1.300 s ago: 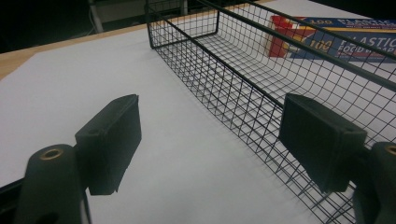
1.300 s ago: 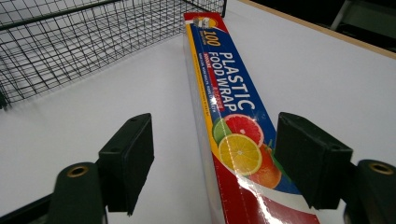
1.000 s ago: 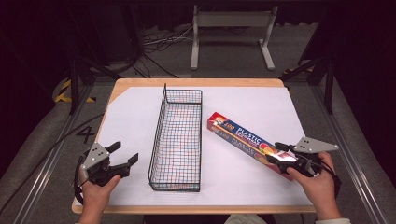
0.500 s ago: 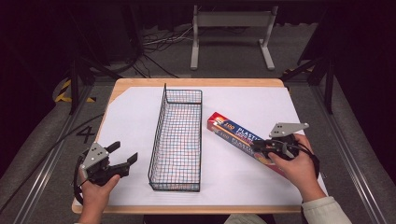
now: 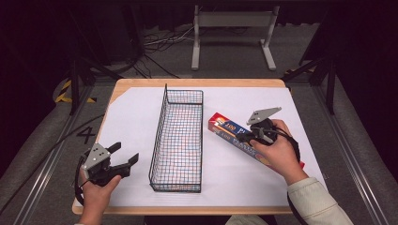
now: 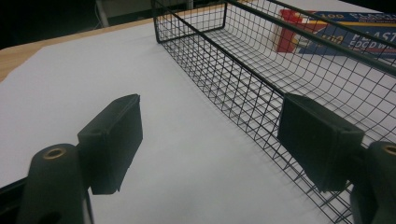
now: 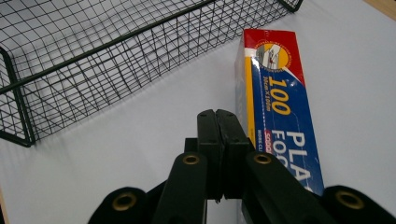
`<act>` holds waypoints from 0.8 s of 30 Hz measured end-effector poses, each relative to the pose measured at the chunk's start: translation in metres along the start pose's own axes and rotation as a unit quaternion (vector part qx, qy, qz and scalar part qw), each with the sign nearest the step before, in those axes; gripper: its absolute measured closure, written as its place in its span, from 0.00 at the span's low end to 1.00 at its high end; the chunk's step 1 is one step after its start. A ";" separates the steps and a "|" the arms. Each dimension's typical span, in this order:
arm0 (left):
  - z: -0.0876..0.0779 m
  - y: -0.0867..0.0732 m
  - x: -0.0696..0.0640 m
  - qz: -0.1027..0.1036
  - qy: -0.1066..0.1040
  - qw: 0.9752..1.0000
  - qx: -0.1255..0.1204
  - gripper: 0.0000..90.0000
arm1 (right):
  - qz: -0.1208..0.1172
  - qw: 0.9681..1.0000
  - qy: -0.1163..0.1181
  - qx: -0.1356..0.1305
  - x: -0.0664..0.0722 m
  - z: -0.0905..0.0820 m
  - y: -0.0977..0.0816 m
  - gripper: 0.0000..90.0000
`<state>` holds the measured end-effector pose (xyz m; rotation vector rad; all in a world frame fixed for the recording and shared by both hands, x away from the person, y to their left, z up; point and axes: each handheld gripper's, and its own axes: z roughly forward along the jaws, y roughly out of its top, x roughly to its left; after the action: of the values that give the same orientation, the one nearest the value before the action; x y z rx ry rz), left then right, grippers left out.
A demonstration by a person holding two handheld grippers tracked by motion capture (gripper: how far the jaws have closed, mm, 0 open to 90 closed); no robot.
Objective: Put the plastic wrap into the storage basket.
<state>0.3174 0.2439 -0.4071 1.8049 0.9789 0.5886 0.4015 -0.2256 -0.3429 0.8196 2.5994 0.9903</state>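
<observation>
White-covered tabletop point(image 5: 136, 122), dark room. Wire basket point(image 5: 180, 136) mid-table; plastic-wrap box point(image 7: 275, 107) toward right edge. Right gripper point(image 7: 218, 140) jaws just closed together, empty, beside box (likely nudging it basketward). Left gripper point(image 6: 210, 140) wide, idle.

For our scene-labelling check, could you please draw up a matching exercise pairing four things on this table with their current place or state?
1. wire basket
2. plastic wrap box
3. left gripper
4. right gripper

a. jaws shut, nothing between them
b. flat on the paper, right of the basket
c. jaws wide open, left of the basket
d. empty, mid-table

Pairs: 1-d, 2-b, 3-c, 4-a
</observation>
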 end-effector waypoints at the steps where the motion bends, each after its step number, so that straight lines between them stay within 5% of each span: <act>1: 0.000 0.000 0.000 0.000 0.001 1.000 0.000 0.25 | 0.000 1.000 0.003 0.000 0.000 0.002 0.002 1.00; 11: 0.001 0.000 0.001 0.004 0.002 1.000 0.002 0.25 | -0.003 1.000 0.010 0.027 -0.002 0.034 0.026 1.00; 24: 0.002 -0.001 0.000 0.010 0.007 1.000 0.005 0.25 | -0.005 0.996 0.002 0.084 -0.002 0.082 0.035 1.00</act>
<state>0.3185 0.2430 -0.4086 1.8226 0.9762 0.6106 0.4504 -0.1612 -0.3796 0.8417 2.7162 0.7797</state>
